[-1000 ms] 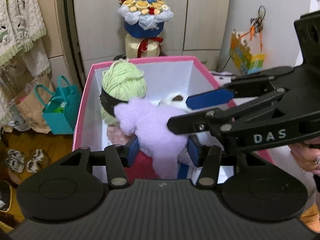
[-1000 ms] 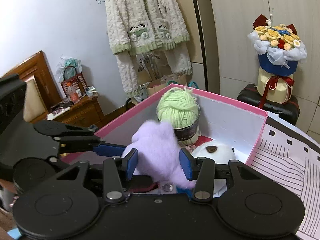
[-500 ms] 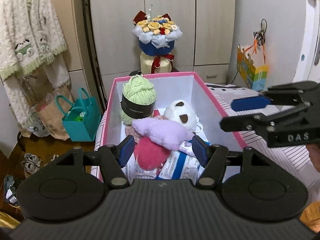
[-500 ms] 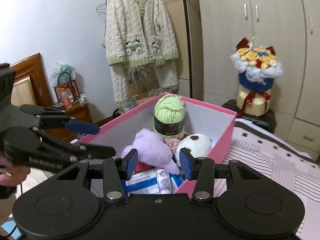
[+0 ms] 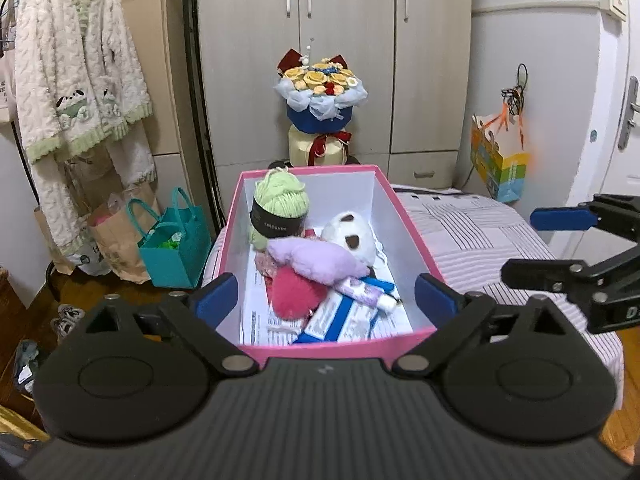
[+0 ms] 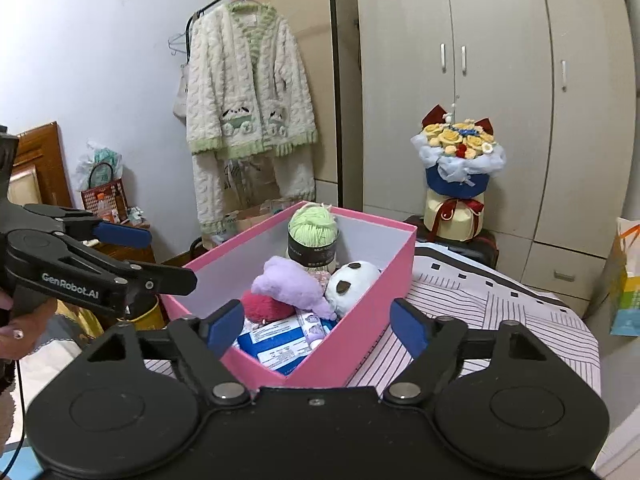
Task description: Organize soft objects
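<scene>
A pink box (image 5: 332,349) (image 6: 352,344) stands on a striped bed. Inside lie a lilac plush (image 5: 316,258) (image 6: 290,282), a pink pompom (image 5: 296,294) (image 6: 266,307), a white plush with brown spots (image 5: 352,234) (image 6: 352,282) and a green yarn ball (image 5: 280,204) (image 6: 313,229). My left gripper (image 5: 325,300) is open and empty, held back above the box's near end. My right gripper (image 6: 318,326) is open and empty, held back over the box's near corner. Each gripper also shows in the other view, at the edge (image 5: 560,240) (image 6: 120,252).
Blue and white packets (image 5: 340,316) (image 6: 280,340) line the box floor. The striped bed cover (image 5: 472,236) (image 6: 480,312) lies right of the box. A flower bouquet (image 5: 320,108) (image 6: 458,176), wardrobe doors, a hanging white cardigan (image 6: 248,112) and a teal bag (image 5: 176,244) stand behind.
Both grippers let go of the lilac plush, which now lies in the box. Both pulled back and up and opened wider.
</scene>
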A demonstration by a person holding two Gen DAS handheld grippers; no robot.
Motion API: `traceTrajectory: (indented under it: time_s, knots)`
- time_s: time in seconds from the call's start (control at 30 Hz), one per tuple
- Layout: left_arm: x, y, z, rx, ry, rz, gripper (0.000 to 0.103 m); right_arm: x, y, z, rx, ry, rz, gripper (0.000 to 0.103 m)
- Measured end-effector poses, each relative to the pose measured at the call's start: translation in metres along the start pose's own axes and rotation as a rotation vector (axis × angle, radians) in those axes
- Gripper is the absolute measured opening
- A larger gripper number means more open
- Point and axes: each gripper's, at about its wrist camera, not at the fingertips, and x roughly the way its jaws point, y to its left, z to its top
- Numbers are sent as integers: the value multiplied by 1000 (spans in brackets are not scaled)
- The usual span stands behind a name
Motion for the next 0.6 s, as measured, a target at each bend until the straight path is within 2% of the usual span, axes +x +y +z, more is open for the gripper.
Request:
traceTrajectory:
  time_s: [0.13, 0.27, 0.33, 0.43, 0.5, 0.6]
  knots:
    - [-12, -4, -2, 0, 5, 28, 98, -22, 3, -5, 30, -7, -6, 87]
    - [-25, -8, -9, -10, -14, 89, 103, -40, 10, -11, 27, -35, -42, 103]
    - [-29, -8, -12, -25, -8, 124, 103, -44, 12, -16, 37, -49, -82, 103]
    - [-37, -11, -16, -36, 5, 166, 103, -44, 17, -18, 54, 20, -181, 103]
    - [-42, -14, -16, -10, 7, 157, 103, -47, 17, -19, 74, 39, -217, 103]
    - [-47, -25, -19, 45, -18, 174, 103, -60, 19, -25, 104, 2, -255, 103]
